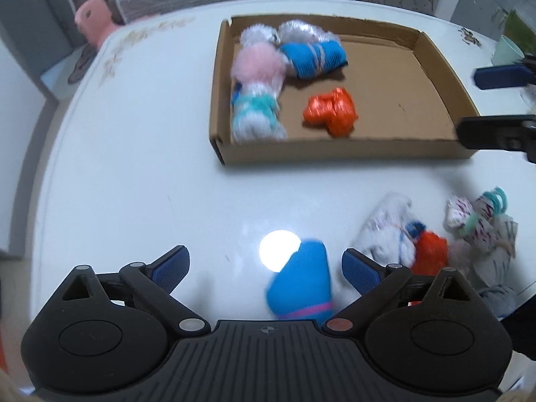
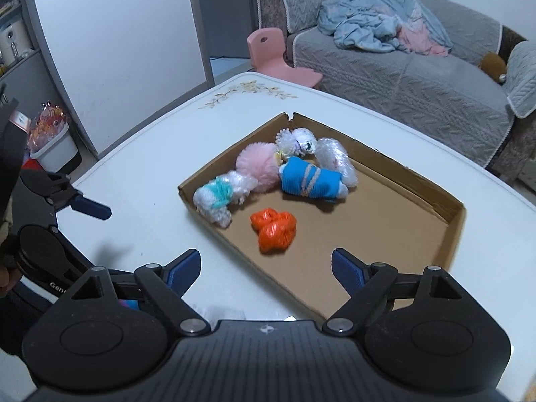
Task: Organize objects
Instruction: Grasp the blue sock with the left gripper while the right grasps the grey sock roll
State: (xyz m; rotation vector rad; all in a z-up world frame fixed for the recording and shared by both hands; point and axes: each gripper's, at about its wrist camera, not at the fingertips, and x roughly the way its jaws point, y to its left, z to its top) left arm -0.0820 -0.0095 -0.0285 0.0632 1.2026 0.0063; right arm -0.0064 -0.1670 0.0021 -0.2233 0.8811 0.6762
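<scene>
Nearest the left hand-held gripper [image 1: 266, 269], between its wide-open jaws, a blue rolled sock [image 1: 301, 281] lies on the tabletop [image 1: 150, 184], long axis seemingly along the fingers. Right hand-held gripper [image 2: 266, 268], open and empty, hovers by the cardboard tray [image 2: 449, 234].

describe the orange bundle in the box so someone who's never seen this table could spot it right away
On the white table sits a shallow cardboard box. The orange bundle lies alone on its bare floor, nearer the front wall than the fluffy pink, white and blue rolls bunched in the far corner. It is the only shiny orange thing in the box.
</scene>
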